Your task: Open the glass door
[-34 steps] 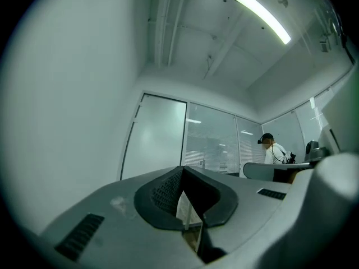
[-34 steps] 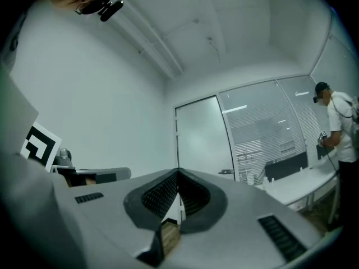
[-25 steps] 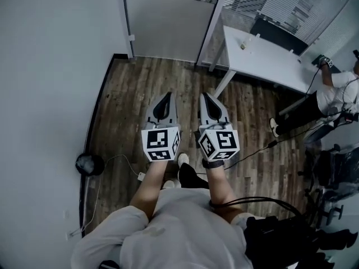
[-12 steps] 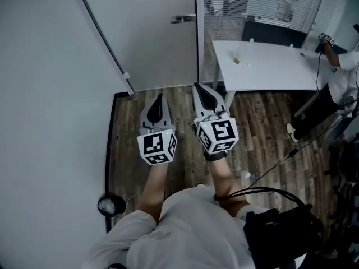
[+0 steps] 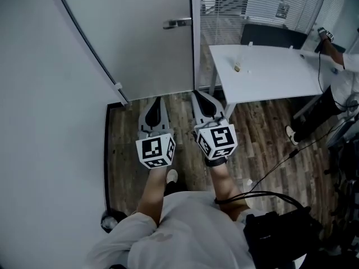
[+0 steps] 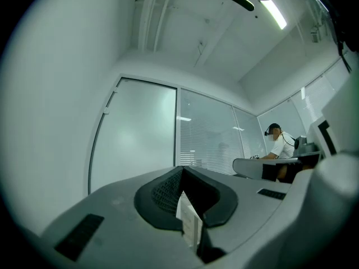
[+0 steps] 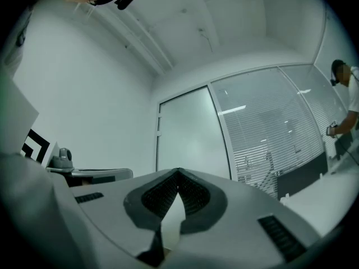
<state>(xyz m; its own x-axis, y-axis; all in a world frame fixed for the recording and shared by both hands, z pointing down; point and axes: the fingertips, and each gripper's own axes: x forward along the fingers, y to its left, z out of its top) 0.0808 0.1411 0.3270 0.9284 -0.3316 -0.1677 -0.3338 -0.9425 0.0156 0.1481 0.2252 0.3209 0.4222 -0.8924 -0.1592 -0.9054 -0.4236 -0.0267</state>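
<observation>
Dark wood-plank flooring (image 5: 123,144) fills the middle of the head view, with a plain white wall (image 5: 45,94) along nine o'clock. Near seven o'clock a small round black object (image 5: 112,220) sits on the floor at the wall's base. At twelve o'clock the frosted glass door (image 5: 146,43) sits flush in its frame, its silver lever handle (image 5: 176,23) at the door's right edge.

The grey left gripper (image 5: 155,102), topped by a black-and-white marker cube, points toward the door's bottom, well apart from the handle. Its own view shows its jaws pressed together with nothing between them. Just beside it, at its three o'clock, the matching right gripper (image 5: 201,97) points the same way, jaws likewise pressed together and empty.

At one o'clock stands a glass partition with horizontal blinds (image 5: 252,1). In front of it, at two o'clock, a white rectangular table (image 5: 280,77) carries a small pale object (image 5: 238,67). A thin black cable (image 5: 280,164) trails over the floor at four o'clock. Another person in a white shirt (image 5: 352,66) is at the three o'clock edge.
</observation>
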